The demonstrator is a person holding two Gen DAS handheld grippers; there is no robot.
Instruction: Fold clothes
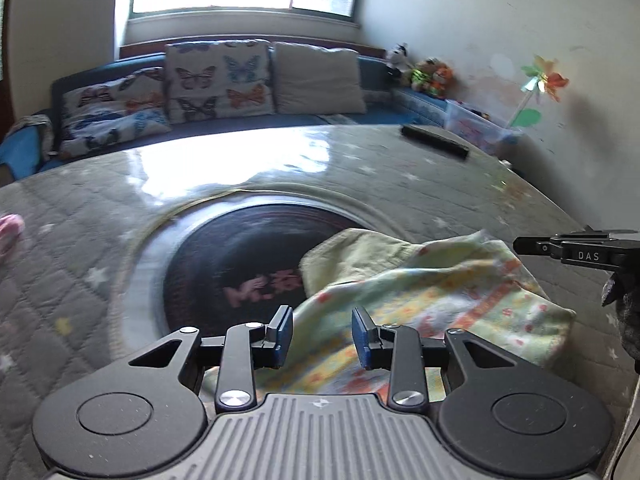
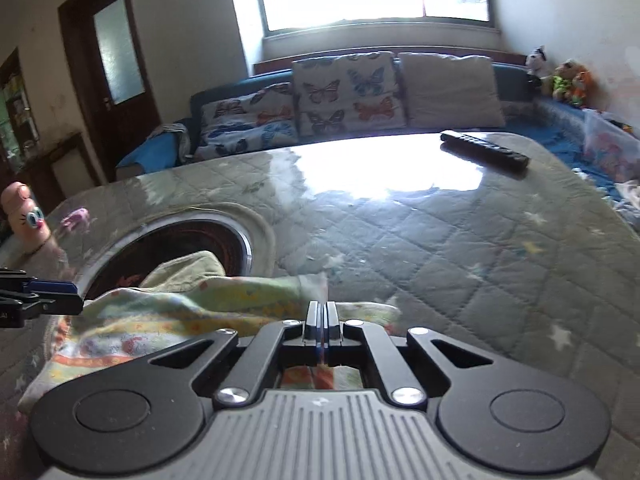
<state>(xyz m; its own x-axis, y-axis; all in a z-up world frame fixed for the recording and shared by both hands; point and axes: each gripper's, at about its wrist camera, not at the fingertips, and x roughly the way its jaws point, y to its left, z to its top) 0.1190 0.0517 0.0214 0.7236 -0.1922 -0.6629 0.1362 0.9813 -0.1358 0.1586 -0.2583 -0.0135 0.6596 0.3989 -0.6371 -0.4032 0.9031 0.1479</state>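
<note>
Cloth is the thing to manage here: one small garment [image 1: 420, 300], pale green and yellow with an orange print, lies rumpled on the quilted surface [image 1: 400, 184], partly draped over the dark round opening [image 1: 240, 256] set in it. It looks light, limp and thin, so it should lift with little effort but sag and bunch wherever it is not held. Hems and corners are the sensible places to pinch, as a grip in the middle would only gather a wad.

The left hand-held gripper [image 1: 322, 336] hangs just above the near part of the garment, beside the opening, with its jaws parted and nothing pressed between the blue pads [image 1: 285, 332]. The right hand-held gripper [image 2: 321, 320] has its jaws together, and a thin fold of the garment's edge [image 2: 320, 280] stands up at its tips on the side away from the opening, so it seems to be pinching cloth there; how much is caught is hard to tell.

By count: one garment, two grippers, one dark remote control [image 2: 484, 150] well beyond the opening near the far edge, three cushions [image 1: 220, 80] on the blue sofa [image 1: 376, 68] behind, a small pink item [image 1: 10, 228] to the left of the opening, too blurred to name.
</note>
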